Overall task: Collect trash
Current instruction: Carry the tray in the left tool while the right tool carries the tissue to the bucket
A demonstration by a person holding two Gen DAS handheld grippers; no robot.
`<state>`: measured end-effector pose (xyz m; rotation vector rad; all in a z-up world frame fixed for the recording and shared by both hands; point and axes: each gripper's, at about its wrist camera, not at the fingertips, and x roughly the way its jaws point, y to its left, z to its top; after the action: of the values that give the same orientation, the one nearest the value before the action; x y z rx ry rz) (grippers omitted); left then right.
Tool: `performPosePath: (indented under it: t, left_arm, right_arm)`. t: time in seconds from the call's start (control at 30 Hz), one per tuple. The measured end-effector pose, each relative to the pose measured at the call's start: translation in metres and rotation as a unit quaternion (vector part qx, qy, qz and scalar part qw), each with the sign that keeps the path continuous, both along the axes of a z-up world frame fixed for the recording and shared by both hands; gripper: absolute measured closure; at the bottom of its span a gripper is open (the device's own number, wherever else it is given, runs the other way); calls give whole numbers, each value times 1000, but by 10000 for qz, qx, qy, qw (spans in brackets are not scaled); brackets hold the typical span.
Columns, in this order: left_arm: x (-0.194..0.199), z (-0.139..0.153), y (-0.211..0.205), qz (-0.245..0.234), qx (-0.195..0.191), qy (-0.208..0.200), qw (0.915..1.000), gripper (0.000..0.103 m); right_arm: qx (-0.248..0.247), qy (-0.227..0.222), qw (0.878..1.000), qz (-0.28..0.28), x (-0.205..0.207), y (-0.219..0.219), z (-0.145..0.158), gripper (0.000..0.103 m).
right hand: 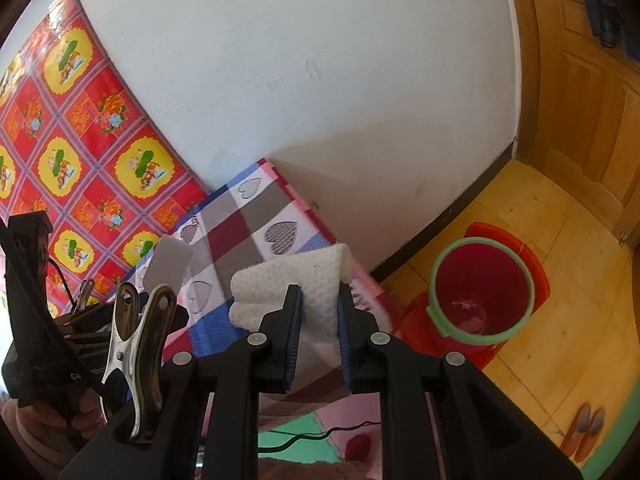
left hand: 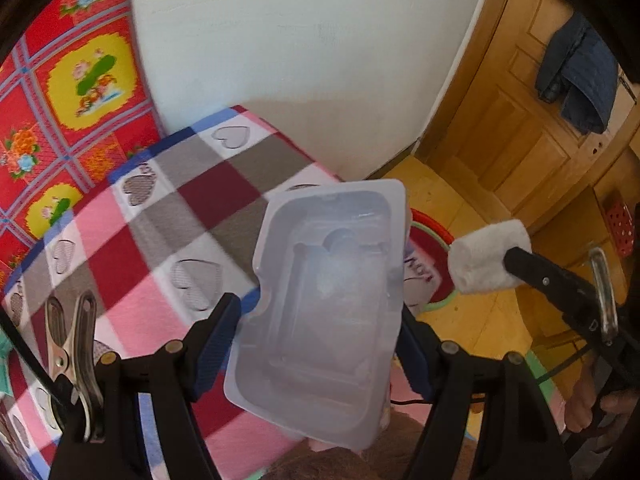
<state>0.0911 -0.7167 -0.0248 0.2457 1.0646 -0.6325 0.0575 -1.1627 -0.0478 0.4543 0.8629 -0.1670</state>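
My left gripper (left hand: 320, 336) is shut on a clear plastic blister tray (left hand: 324, 300), held up over the edge of a checked heart-pattern blanket (left hand: 160, 232). A corner of the same blister tray (right hand: 168, 260) shows at the left of the right wrist view. My right gripper (right hand: 320, 312) is shut on a folded white paper towel (right hand: 292, 280); that paper towel (left hand: 488, 256) and the right gripper (left hand: 512, 258) also appear at the right of the left wrist view. A red bin with a green rim (right hand: 480, 288) stands on the floor to the right, and only a sliver of the bin (left hand: 434, 236) shows behind the tray.
A wooden door (left hand: 520, 132) with a dark jacket (left hand: 576, 76) hung on it is at the right. A white wall (right hand: 320, 80) rises behind the blanket, with a red and yellow patterned cloth (right hand: 80, 140) at the left. Yellow floor tiles (right hand: 560, 280) surround the bin. Slippers (right hand: 584, 428) lie at lower right.
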Motion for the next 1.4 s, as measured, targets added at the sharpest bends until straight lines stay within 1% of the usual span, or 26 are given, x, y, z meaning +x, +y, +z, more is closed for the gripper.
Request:
performPosePath:
  t: [0.1, 0.37, 0.6, 0.73, 0.8, 0.9, 1.0, 1.13, 1.3, 1.4]
  left_arm:
    - [-8, -1, -25, 37, 29, 19, 10000, 26]
    - [-37, -2, -96, 78, 54, -16, 10000, 26]
    - [-56, -6, -152, 111, -37, 58, 9999, 26]
    - [-67, -12, -182, 64, -53, -72, 9999, 26]
    - [-69, -19, -198, 17, -116, -2, 9999, 26]
    - [-69, -34, -218, -72, -159, 151, 9997, 26]
    - [-69, -52, -239, -231, -150, 194, 9994, 26]
    - [-64, -88, -264, -431, -150, 323, 9984, 26]
    - [-53, -129, -286, -482, -7, 274, 9985, 26]
    - [-48, -156, -300, -551, 107, 376, 9977, 26]
  right_arm:
    - [-100, 21, 9999, 77, -3, -27, 0, 85]
    - [-53, 142, 9996, 229, -18, -104, -2, 85]
    - [-162, 240, 9988, 407, -30, -157, -4, 85]
    - [-301, 368, 9978, 452, -37, -185, -14, 85]
    - [-355, 430, 9975, 422, -39, -196, -20, 85]
    - [-464, 575, 9967, 336, -41, -214, -36, 85]
    - [-619, 714, 9952, 263, -41, -228, -55, 85]
    - [-723, 934, 9929, 151, -38, -242, -86, 85]
    - [-581, 1157, 9915, 128, -31, -254, -126, 85]
    - [-542, 1283, 9902, 65, -26, -262, -154, 85]
